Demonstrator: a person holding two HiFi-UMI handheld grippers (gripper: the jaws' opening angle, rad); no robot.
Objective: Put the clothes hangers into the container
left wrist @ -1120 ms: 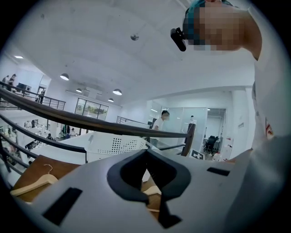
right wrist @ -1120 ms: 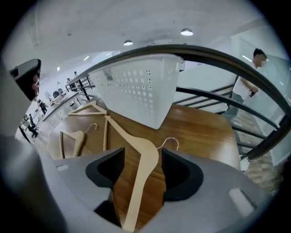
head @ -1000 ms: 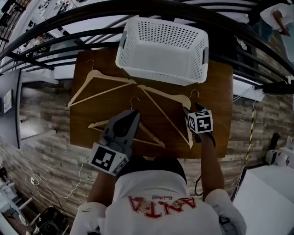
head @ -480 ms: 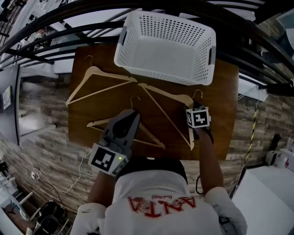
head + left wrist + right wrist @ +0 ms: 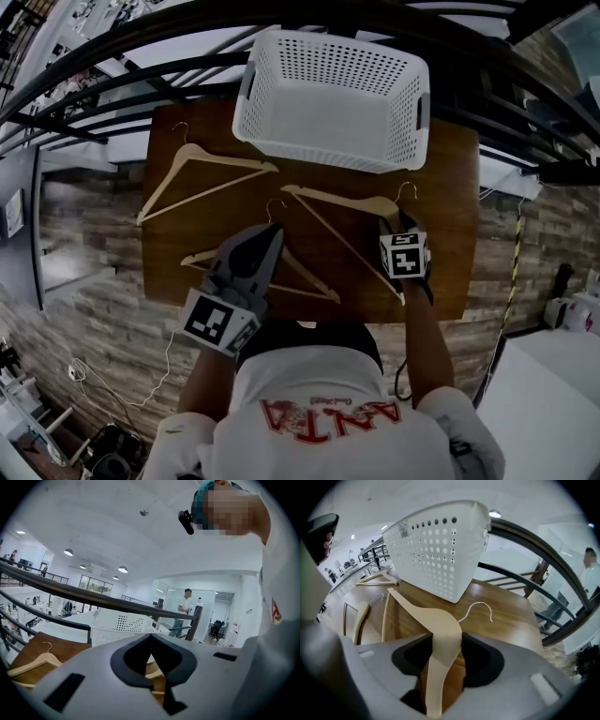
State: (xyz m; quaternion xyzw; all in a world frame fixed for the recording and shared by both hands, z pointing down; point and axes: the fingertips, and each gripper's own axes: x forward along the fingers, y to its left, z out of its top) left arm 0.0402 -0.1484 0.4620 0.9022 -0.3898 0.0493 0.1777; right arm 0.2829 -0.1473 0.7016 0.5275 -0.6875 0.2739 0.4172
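The right tool (image 5: 387, 225), jaws having just been closing, clamped the neck of the rightmost hanger (image 5: 337, 200), which lay flat on the bench (image 5: 445, 187) with its long axis crosswise just before the white basket (image 5: 328, 150), while the left tool (image 5: 269, 239) hung farther off, jaws together and empty.

Dark curved metal railing (image 5: 113, 603) sweeps round the brown wooden table (image 5: 450, 234), grey-brown plank floor (image 5: 84, 281) below, round ceiling lamps (image 5: 68, 552) glowing overhead.

Office/lab floor: railing (image 5: 93, 600), glass walls (image 5: 208, 609).
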